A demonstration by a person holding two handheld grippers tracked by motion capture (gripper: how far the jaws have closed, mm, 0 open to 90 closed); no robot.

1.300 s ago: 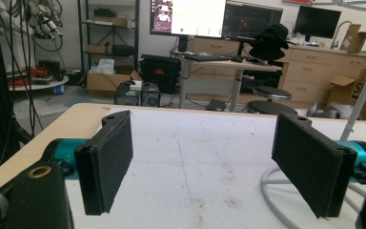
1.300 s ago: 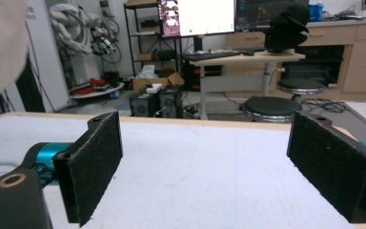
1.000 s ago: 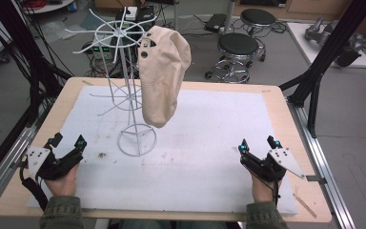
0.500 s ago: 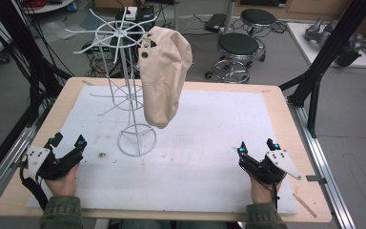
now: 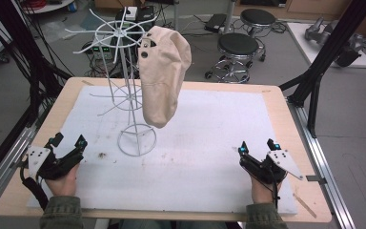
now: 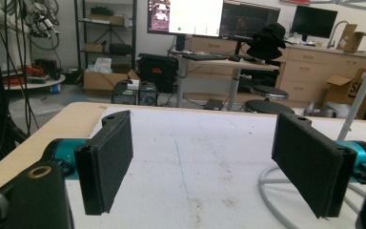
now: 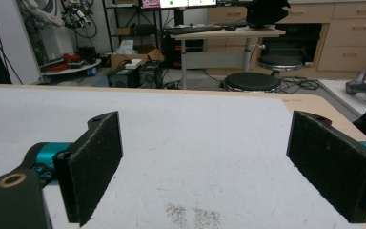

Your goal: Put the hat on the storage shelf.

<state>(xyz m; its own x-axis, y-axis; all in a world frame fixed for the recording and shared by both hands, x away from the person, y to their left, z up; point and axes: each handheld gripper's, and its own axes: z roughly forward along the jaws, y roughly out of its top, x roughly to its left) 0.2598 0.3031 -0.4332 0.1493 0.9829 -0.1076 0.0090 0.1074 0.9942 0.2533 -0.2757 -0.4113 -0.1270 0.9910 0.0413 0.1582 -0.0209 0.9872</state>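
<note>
Left tool [image 5: 68, 141] low at the near-left, jaws spread wide, right tool [image 5: 257, 146] near-right, likewise gaping

The right gripper [image 5: 256, 146] has drawn back slightly toward the person, sitting a little nearer the table's [image 5: 286, 109] front edge.

Hardly any lettering could be read. A cardboard box [image 6: 339, 90] far right in the left gripper view bore a large dark "S" — the rest was cut off. The monitor [image 6: 186, 16] showed text too small to read.
</note>
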